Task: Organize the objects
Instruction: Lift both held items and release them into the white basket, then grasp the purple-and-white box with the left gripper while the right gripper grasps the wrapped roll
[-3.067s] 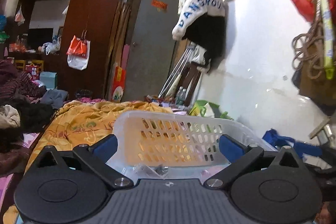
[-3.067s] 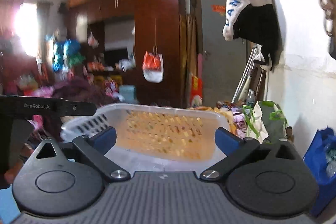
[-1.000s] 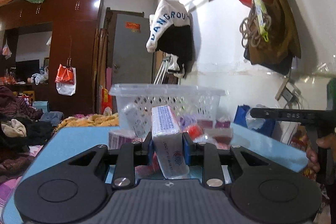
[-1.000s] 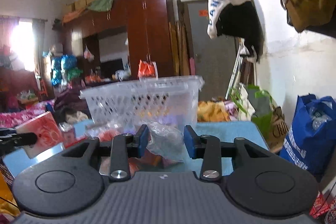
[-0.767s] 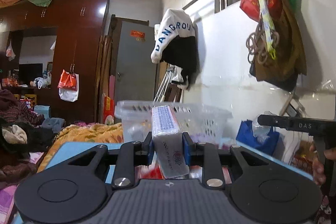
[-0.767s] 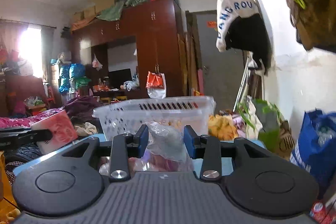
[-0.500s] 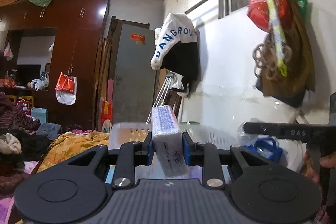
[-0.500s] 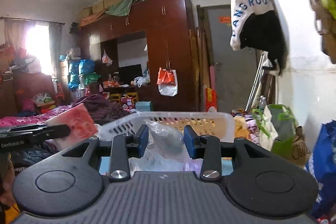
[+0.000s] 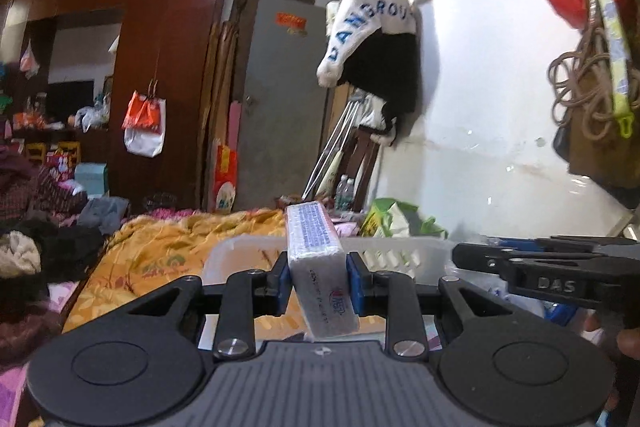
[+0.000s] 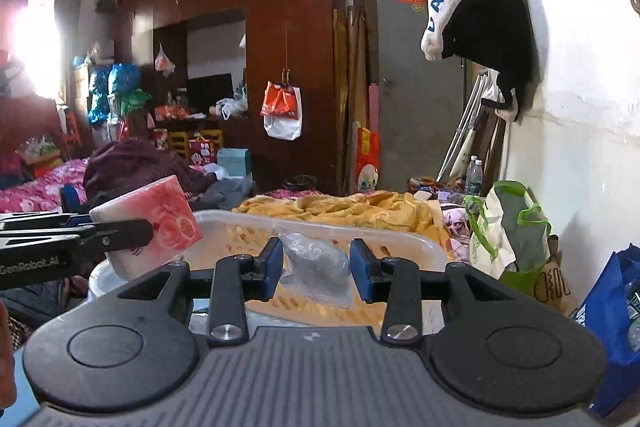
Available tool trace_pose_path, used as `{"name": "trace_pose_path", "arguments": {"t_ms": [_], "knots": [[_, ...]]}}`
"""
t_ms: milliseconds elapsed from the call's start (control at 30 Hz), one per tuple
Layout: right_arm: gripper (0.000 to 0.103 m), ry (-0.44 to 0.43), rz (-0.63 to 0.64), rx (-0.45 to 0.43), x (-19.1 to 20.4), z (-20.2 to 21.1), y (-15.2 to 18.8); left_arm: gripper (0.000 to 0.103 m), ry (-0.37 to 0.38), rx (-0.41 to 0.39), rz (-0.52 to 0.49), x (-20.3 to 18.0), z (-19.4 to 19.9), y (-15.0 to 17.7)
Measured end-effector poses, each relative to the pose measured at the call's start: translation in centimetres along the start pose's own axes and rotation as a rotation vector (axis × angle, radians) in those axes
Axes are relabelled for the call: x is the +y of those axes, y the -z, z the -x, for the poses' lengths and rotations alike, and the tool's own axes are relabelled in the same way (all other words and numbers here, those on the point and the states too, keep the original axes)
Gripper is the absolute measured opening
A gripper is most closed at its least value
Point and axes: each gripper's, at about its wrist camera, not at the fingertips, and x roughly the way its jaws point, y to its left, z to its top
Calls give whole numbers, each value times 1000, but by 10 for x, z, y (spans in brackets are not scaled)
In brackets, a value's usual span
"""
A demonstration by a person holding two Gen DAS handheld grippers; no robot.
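Left gripper (image 9: pixel 316 279) sits at the bottom centre of its own view, and its jaws have just been easing open around the tissue pack (image 9: pixel 316 255). From what I can see, though, both blue pads are on the pack's sides, so I'd call it gripped and not dropped. The white basket (image 9: pixel 400 255) is right behind and below it, mid-frame, with the yellow blanket (image 9: pixel 168 247) off to the left. In its own view the right gripper (image 10: pixel 316 269) is clamped on a crinkly clear plastic bag (image 10: pixel 316 263), also over the near rim of the basket. My read is that this is the drop-in step for both items. To do it well, I'd push both grippers a bit further in so the loads are clearly past the near rim and over the open middle. The pack hangs tilted with its lower end toward the camera, and it could catch the rim or tip outward. Open wide in one go instead of creeping, and release the bag low since it's light and may cling to a pad. The two grippers are close side by side, so watch they don't bump.
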Motion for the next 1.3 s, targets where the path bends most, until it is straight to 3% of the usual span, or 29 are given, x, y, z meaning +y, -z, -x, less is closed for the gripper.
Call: {"name": "trace_pose_path", "arguments": {"t_ms": [33, 67, 100, 133, 200, 233, 300, 400, 567, 633, 833, 1067, 1200, 1300], "knots": [[44, -13, -4, 16, -1, -1, 0, 41, 1, 14, 3, 2, -5, 0], [46, -20, -5, 21, -1, -1, 1, 57, 3, 28, -2, 4, -9, 1], [60, -18, -6, 16, -1, 2, 1, 73, -7, 44, -12, 4, -12, 2], [84, -14, -10, 1, 0, 8, 3, 74, -19, 46, -18, 5, -11, 3], [101, -15, -20, -59, 0, 30, 13, 74, -18, 11, -29, 8, 4, 7], [103, -26, -32, -80, -1, 42, 19, 74, -5, -14, -36, 8, 15, 10], [103, -61, -71, -105, -4, 69, 41, 79, 17, -61, -33, 13, 50, 20], [103, -93, -113, -73, -3, 99, 87, 88, 28, -104, -26, 16, 95, 46], [103, -106, -107, -43, 16, 127, 153, 88, 2, -112, -64, 15, 135, 95], [103, -123, -97, -44, 25, 132, 160, 88, -48, -82, -47, 20, 135, 101], [103, -122, 12, -17, 58, 127, 169, 88, -59, 35, 41, 41, 105, 104], [98, -99, 3, -28, 59, 127, 176, 88, -66, 77, 11, 34, 88, 110], [94, -79, 4, -13, 59, 122, 178, 88, -80, 81, -2, 34, 86, 112], [81, -91, 4, 4, 59, 121, 179, 88, -87, 114, -5, 32, 82, 113]]}}
